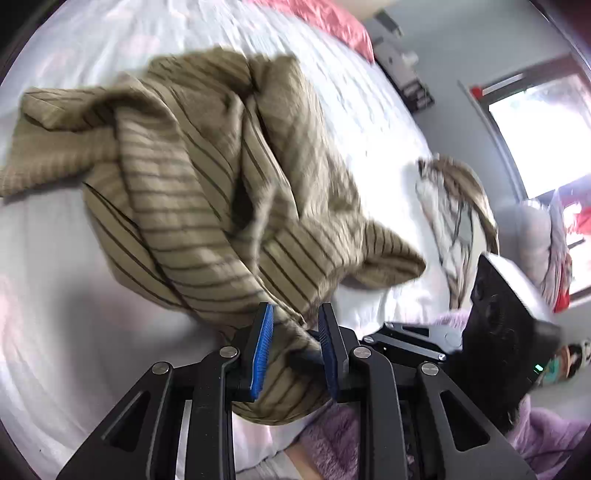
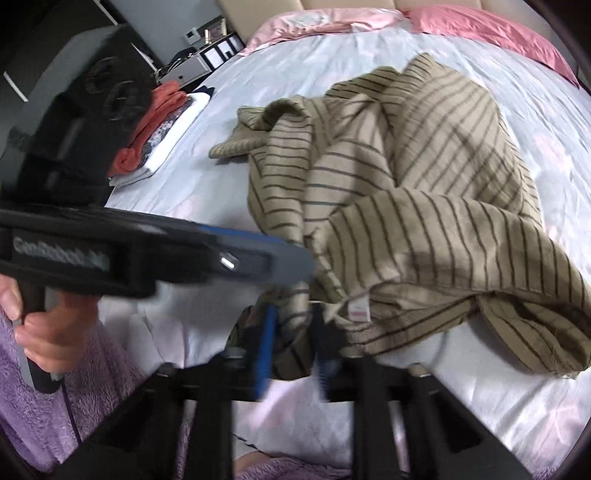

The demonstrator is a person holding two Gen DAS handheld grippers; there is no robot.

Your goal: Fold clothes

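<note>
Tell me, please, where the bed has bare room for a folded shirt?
Bare sheet lies between the folded pile and the striped shirt, and beyond the shirt toward the pink pillow. The near edge is crowded.

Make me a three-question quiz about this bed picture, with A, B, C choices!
1. Where is the crumpled striped shirt?
A. on the bed
B. on the floor
C. in a basket

2. What colour are the claw pads?
A. red
B. blue
C. yellow

3. What is the left claw doing?
A. hanging empty
B. holding a pillow
C. pinching the shirt

Answers: 1 A, it lies across the white sheet. 2 B, both pads look bright blue. 3 C, striped cloth runs between its pads.
</note>
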